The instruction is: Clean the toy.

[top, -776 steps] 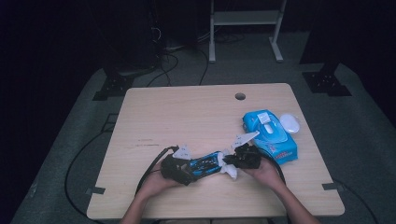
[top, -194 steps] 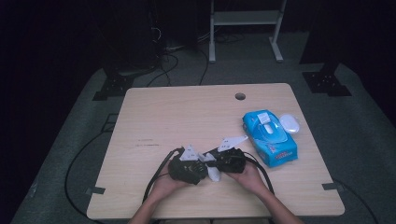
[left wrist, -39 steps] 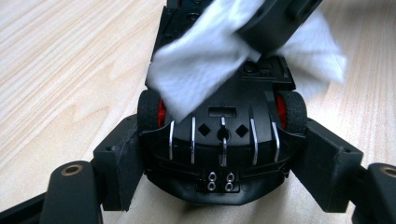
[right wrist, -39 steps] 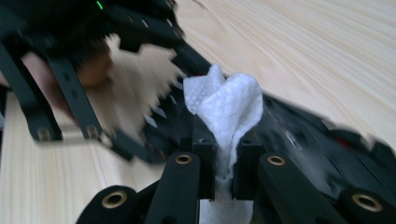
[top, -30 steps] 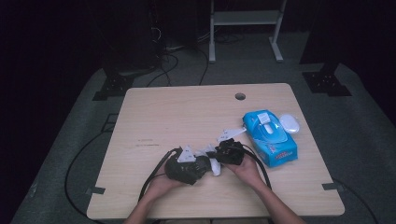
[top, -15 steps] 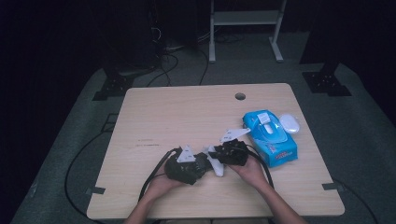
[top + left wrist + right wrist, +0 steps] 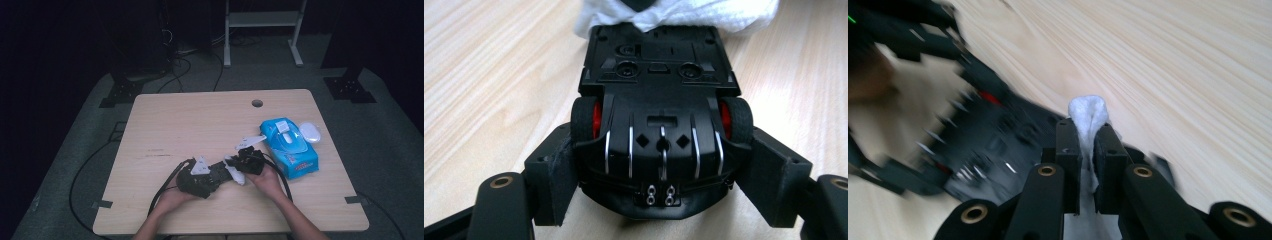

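Toy car (image 7: 659, 120): lay belly-up near the table's (image 7: 200, 120) front edge, black underside showing, red wheel hubs.
Left gripper (image 7: 659, 175): jaws clamped on the car's flanks just behind the wheels.
Right gripper (image 7: 1087, 150): jaws had just been closing, pinched on a white tissue (image 7: 1088, 115).
Tissue position: touched the car's far end, probably wiping it; that view was blurred.
Handling: car light, stiff, slick plastic; best held by the sides. Tissue soft, tears easily.
Nearby: blue tissue pack (image 7: 290, 147).

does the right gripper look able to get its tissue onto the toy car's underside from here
Probably yes: the right gripper, shut on the tissue, sits right beside the toy car, whose underside faces up, uncovered, in the left gripper.
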A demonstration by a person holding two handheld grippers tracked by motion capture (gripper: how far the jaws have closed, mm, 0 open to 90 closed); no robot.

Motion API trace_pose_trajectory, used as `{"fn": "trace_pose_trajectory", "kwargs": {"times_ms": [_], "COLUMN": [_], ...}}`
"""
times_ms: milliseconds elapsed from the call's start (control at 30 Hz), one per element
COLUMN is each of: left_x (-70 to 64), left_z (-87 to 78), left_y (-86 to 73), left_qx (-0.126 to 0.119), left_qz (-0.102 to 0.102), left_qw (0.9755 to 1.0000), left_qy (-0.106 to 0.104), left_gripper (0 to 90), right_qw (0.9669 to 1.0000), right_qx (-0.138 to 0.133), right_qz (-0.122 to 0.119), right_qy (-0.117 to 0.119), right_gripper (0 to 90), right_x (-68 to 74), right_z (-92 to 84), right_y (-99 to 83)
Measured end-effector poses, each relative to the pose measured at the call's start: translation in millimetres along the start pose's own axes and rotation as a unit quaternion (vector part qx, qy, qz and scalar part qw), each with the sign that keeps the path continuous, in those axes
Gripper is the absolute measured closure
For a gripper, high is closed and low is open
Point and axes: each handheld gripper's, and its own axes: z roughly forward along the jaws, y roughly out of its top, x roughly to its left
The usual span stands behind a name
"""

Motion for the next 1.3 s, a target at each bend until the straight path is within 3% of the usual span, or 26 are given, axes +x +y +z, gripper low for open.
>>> {"fn": "trace_pose_trajectory", "kwargs": {"times_ms": [100, 200, 300, 400, 467, 600, 733, 800, 900, 1000, 1133, 1300], "left_x": [0.7, 1.2, 1.4, 1.4, 1.2, 1.6, 2.5, 1.7, 1.3, 0.3, 0.1, 1.2], "left_z": [1.5, 1.2, 0.4, -0.8, -1.0, 0.1, -2.1, -1.3, -1.1, -1.7, -1.4, -0.8], "left_y": [0.5, 0.0, -0.3, 0.4, 0.7, 0.0, 0.6, 0.4, 0.6, 1.1, 2.0, 1.6], "left_qx": [0.002, -0.001, -0.002, -0.001, -0.001, 0.0, -0.01, -0.006, -0.004, -0.007, -0.003, -0.003], "left_qz": [-0.003, -0.004, -0.002, 0.001, 0.001, 0.0, -0.008, -0.006, -0.004, -0.003, 0.0, -0.002], "left_qw": [1.0, 1.0, 1.0, 1.0, 1.0, 1.0, 0.9999, 1.0, 1.0, 1.0, 1.0, 1.0], "left_qy": [-0.004, -0.004, -0.004, -0.004, -0.003, -0.004, -0.007, -0.005, -0.003, -0.001, -0.001, 0.0], "left_gripper": [24.6, 24.6, 24.6, 24.6, 24.5, 24.6, 24.5, 24.5, 24.6, 24.5, 24.6, 24.6], "right_qw": [0.9991, 0.9991, 0.9994, 0.9992, 0.9992, 0.9994, 0.9989, 0.9991, 0.9998, 1.0, 0.9997, 0.9998], "right_qx": [-0.018, -0.012, -0.002, -0.002, -0.006, -0.005, 0.01, 0.005, -0.003, 0.0, 0.012, -0.004], "right_qz": [-0.004, -0.023, -0.031, -0.003, 0.022, -0.001, 0.005, 0.02, 0.017, 0.008, 0.022, 0.019], "right_qy": [0.039, 0.033, -0.015, -0.041, -0.032, -0.035, -0.045, -0.038, -0.008, -0.004, -0.005, 0.01], "right_gripper": [83.2, 83.2, 83.2, 83.3, 83.3, 83.3, 83.3, 83.3, 83.3, 83.3, 83.3, 83.3], "right_x": [15.7, 24.6, 10.4, -11.8, -19.6, -11.2, -20.7, -24.0, -12.3, -8.9, -14.8, -8.0], "right_z": [12.0, 19.1, 9.2, -4.3, -8.4, -6.5, -11.9, -17.5, -22.1, -26.0, -33.0, -21.2], "right_y": [10.1, 16.4, 10.0, -3.2, -9.4, -6.6, -13.9, -19.8, -26.0, -31.0, -36.3, -24.6]}}
